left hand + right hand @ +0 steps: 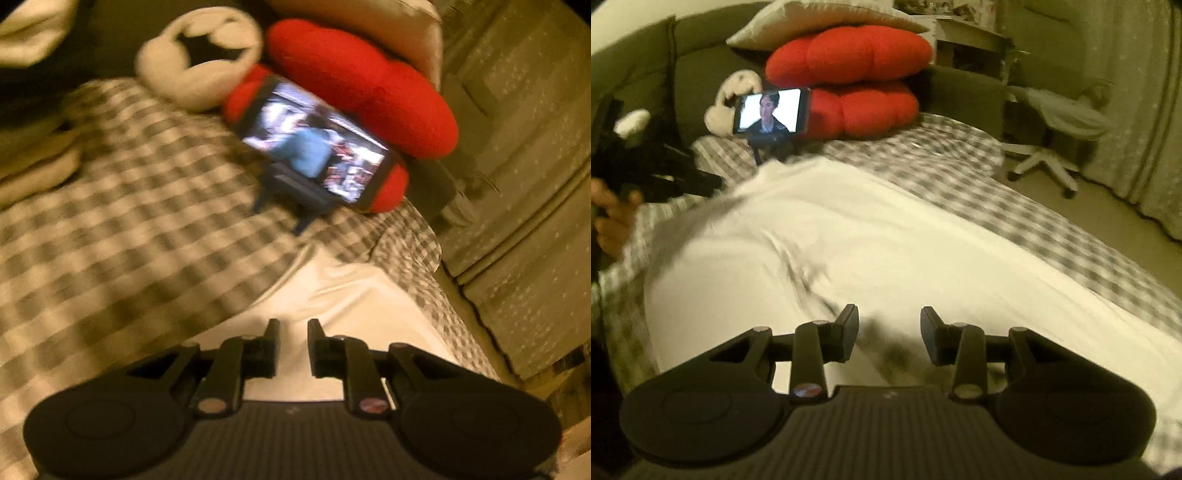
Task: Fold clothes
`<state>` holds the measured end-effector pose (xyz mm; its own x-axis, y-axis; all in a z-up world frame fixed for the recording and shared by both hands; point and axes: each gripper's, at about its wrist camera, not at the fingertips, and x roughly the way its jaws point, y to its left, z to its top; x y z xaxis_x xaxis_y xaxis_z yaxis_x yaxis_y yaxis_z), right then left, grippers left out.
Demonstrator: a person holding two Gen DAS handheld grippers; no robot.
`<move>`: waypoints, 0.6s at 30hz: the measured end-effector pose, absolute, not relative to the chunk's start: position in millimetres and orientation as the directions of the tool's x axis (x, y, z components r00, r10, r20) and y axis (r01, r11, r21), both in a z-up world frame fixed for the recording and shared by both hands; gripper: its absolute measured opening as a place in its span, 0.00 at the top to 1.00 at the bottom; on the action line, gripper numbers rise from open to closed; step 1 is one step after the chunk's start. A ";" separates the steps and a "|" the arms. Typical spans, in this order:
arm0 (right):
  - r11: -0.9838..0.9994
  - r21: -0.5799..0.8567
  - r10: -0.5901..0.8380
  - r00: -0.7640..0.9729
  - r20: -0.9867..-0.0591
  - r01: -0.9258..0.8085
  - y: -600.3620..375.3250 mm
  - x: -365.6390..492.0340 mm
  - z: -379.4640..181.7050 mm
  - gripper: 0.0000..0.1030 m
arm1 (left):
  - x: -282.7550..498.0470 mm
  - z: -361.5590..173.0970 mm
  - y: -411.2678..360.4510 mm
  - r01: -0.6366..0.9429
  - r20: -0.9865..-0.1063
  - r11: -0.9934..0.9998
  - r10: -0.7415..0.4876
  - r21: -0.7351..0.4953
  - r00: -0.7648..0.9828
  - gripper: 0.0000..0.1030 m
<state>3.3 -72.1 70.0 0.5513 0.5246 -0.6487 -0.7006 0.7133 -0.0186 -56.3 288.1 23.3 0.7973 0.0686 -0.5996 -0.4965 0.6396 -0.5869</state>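
Two tools, left tool [293, 326] and right tool [889, 314], both released | one white garment [849, 236] | seemingly two red cushions [849, 55]

Bedcover [979, 192]: grey-and-white check, spread over the bed.
Phone [771, 110]: lit screen, propped on a small stand [772, 144] on the bedcover.
Red cushion [849, 88]: lobed, set just behind the phone.
Pillow [820, 22]: pale, laid on the red cushion.
Plush toy [199, 55]: cream, beside the cushion.
Swivel chair [1052, 122]: white, on the floor beside the bed.
Curtain [1137, 110]: pale, hung behind the chair.
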 end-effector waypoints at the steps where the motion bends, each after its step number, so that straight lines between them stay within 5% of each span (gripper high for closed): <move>1: 0.728 -0.019 0.514 0.565 -0.645 -0.685 -81.0 -1.7 70.8 0.60 | -69.0 23.0 294.6 -0.498 -0.591 0.619 0.066 -0.608 0.804 0.80; 6: 0.788 -0.013 0.462 0.606 -0.647 -0.615 -120.5 -20.7 68.9 0.60 | -112.5 24.0 302.8 -0.548 -0.606 0.638 0.157 -0.541 0.780 0.76; 18: 0.898 -0.008 0.345 0.716 -0.606 -0.440 -207.7 -30.3 103.0 0.60 | -121.7 10.6 279.9 -0.509 -0.641 0.661 0.054 -0.552 0.765 0.74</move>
<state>-30.3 -207.7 103.0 0.7163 0.3453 -0.6063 -0.4396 0.8981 -0.0078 -121.7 279.9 10.6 0.7655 0.0540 -0.6412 -0.5089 0.6607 -0.5518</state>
